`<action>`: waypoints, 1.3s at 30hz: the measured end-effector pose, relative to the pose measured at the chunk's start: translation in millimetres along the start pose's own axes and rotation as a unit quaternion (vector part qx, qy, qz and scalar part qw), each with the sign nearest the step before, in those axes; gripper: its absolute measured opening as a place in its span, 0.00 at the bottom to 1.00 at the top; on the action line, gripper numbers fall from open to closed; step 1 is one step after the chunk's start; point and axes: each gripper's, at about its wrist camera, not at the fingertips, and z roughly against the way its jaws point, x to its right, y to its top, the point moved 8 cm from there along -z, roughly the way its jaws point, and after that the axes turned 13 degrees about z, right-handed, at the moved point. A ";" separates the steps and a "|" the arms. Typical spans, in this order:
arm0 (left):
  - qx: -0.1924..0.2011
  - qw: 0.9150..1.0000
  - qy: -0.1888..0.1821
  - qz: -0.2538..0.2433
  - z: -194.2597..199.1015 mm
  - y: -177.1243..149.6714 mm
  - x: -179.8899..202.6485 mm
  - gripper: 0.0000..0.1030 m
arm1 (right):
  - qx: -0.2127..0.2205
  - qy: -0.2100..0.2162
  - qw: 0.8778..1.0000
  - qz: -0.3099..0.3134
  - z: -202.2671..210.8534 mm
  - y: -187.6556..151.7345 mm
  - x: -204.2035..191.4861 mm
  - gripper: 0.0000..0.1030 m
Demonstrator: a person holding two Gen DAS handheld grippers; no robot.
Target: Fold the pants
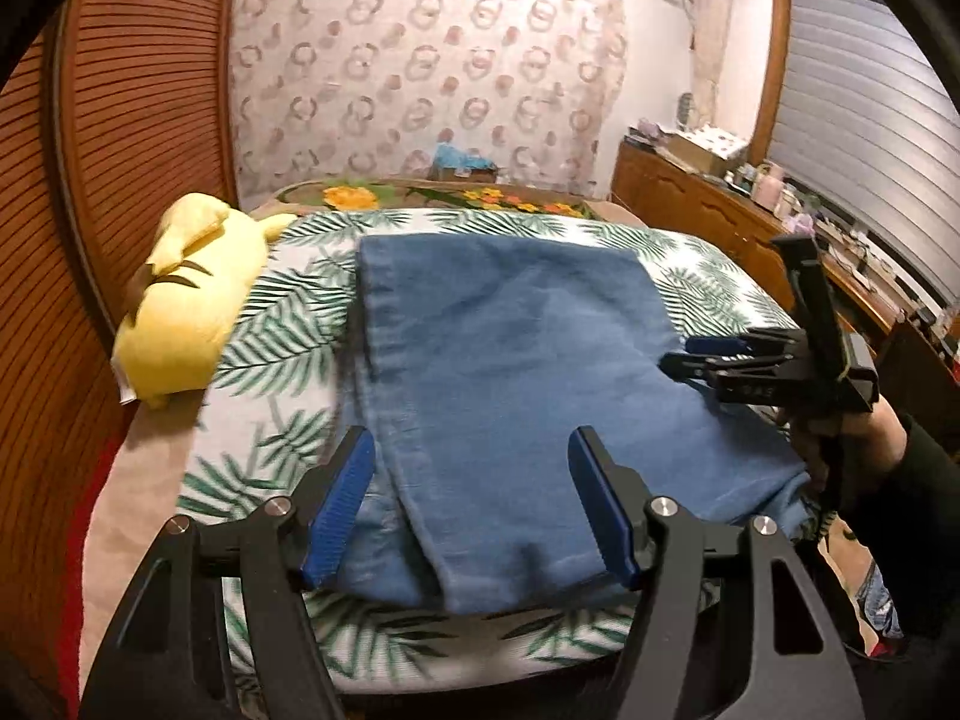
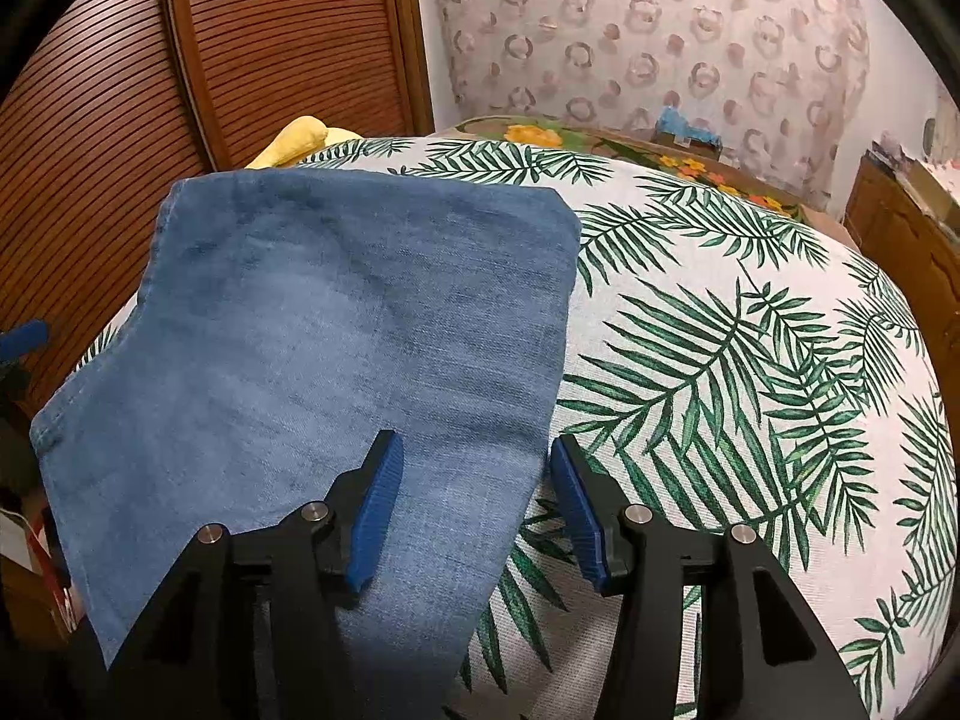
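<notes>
Blue denim pants (image 1: 510, 372) lie folded flat on a bed with a palm-leaf cover (image 1: 282, 324). They also show in the right wrist view (image 2: 336, 348), on the left part of the cover (image 2: 720, 360). My left gripper (image 1: 474, 450) is open and empty, just above the pants' near end. My right gripper (image 2: 474, 456) is open and empty over the pants' right edge. In the left wrist view it (image 1: 675, 360) shows at the pants' right side, held by a hand.
A yellow plush toy (image 1: 180, 312) lies at the bed's left side next to a wooden slatted door (image 1: 120, 120). A wooden dresser (image 1: 720, 210) with clutter stands on the right. A floral blanket (image 1: 450, 195) lies at the bed's far end.
</notes>
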 end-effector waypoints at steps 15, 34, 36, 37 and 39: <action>-0.033 0.998 -0.036 -0.044 -26.8 -26.5 51.5 0.66 | 0.025 0.012 1.000 -0.004 56.6 -20.1 -14.9 0.53; -0.045 0.997 -0.023 -0.062 -42.1 -48.9 52.8 0.66 | 0.011 0.053 0.997 -0.049 74.7 -69.6 -32.8 0.53; -0.044 0.997 -0.025 -0.064 -41.8 -49.4 53.1 0.67 | 0.011 0.056 0.997 -0.052 71.2 -67.1 -35.0 0.53; -0.043 0.997 -0.026 -0.064 -41.8 -49.7 53.5 0.67 | 0.011 0.059 0.997 -0.054 70.0 -67.5 -35.5 0.53; -0.042 0.997 -0.028 -0.063 -41.5 -50.0 53.1 0.67 | 0.010 0.064 0.996 -0.055 67.4 -67.6 -39.0 0.53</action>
